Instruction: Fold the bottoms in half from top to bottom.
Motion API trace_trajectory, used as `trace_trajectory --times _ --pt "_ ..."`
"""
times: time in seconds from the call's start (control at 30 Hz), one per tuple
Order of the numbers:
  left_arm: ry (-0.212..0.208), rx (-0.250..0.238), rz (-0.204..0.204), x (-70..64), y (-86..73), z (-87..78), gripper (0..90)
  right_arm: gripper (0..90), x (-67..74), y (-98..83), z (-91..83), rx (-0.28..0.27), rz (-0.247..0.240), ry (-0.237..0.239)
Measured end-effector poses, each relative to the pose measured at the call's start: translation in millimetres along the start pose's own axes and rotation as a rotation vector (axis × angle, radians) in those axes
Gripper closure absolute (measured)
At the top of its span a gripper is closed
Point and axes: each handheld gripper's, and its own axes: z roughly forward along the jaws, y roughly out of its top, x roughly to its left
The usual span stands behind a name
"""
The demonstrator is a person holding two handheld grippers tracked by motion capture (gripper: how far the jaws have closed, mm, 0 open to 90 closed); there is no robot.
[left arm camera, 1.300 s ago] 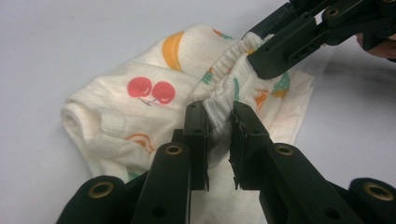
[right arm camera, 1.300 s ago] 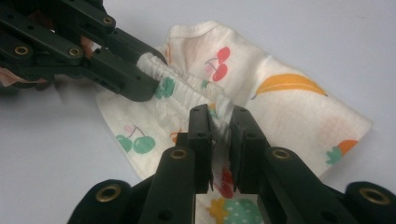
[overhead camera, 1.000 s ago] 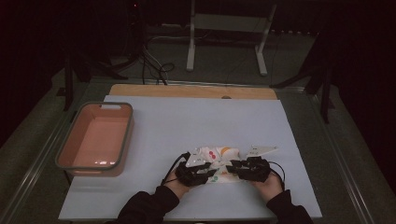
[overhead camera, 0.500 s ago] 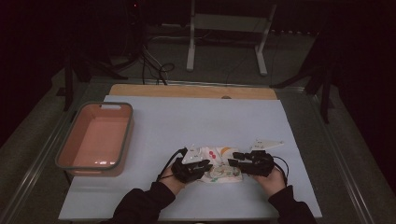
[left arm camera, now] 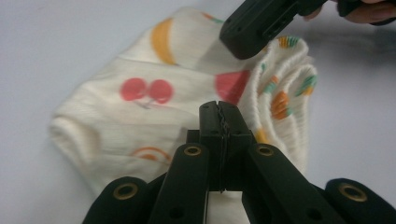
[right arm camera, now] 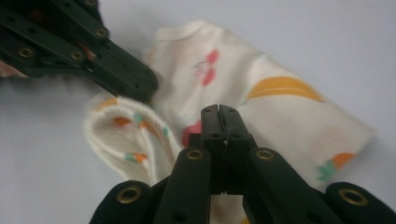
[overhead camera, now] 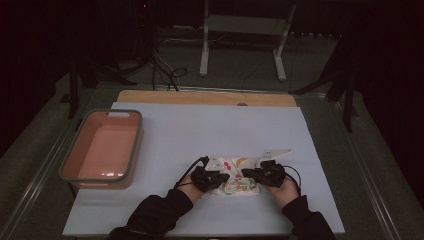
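Item: fruit-print baby garment, lower centre of frame, on your tabletop. Your left hand-held gripper and right hand-held gripper: both just clenched, jaws meeting over its cloth.

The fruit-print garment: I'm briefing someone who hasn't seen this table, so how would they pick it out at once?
On the pale blue table, look at the near edge, right of the pink tub. Between the left gripper and the right gripper lies the fruit-print garment. It is small, cream, folded cloth printed with cherries and orange shapes, the only soft patterned thing there.
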Motion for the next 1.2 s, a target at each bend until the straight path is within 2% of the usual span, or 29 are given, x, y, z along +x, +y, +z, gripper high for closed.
trace_trajectory --times 0.1,0.13,0.23,0.43,0.5,0.53,0.73,0.97,1.2 --pt "-0.024 0.013 0.032 -6.9 -1.8 -1.1 90.0 90.0 5.8 -2.4 -1.5 0.004 -0.008 0.017" --pt "-0.034 0.012 0.026 -9.5 -3.0 -1.2 90.0 90.0 10.2 -5.7 -2.2 0.009 -0.014 0.025" --pt "-0.056 0.03 0.046 -17.7 -8.5 -1.7 90.0 90.0 16.1 -12.2 -2.5 0.025 -0.011 0.04" --pt "-0.037 0.029 0.059 -21.2 -10.3 -3.4 90.0 90.0 21.3 -21.9 -3.4 0.057 -0.001 0.052" --pt "-0.04 0.026 0.054 -22.3 -11.1 -3.2 90.0 90.0 22.1 -23.2 -2.5 0.061 -0.014 0.045" --pt "-0.042 0.038 0.066 -23.5 -13.1 -3.4 90.0 90.0 23.5 -24.6 -1.9 0.059 -0.012 0.047" --pt "-0.042 0.036 0.05 -26.2 -21.0 -4.6 90.0 90.0 30.0 -29.5 -1.7 0.079 -0.035 0.051" --pt "-0.037 0.027 0.045 -28.2 -25.2 -7.0 90.0 90.0 34.1 -31.4 -0.7 0.078 -0.047 0.045" --pt "-0.025 0.006 0.047 -26.0 -19.2 -12.3 90.0 90.0 32.1 -27.6 -3.6 0.063 -0.046 0.039"
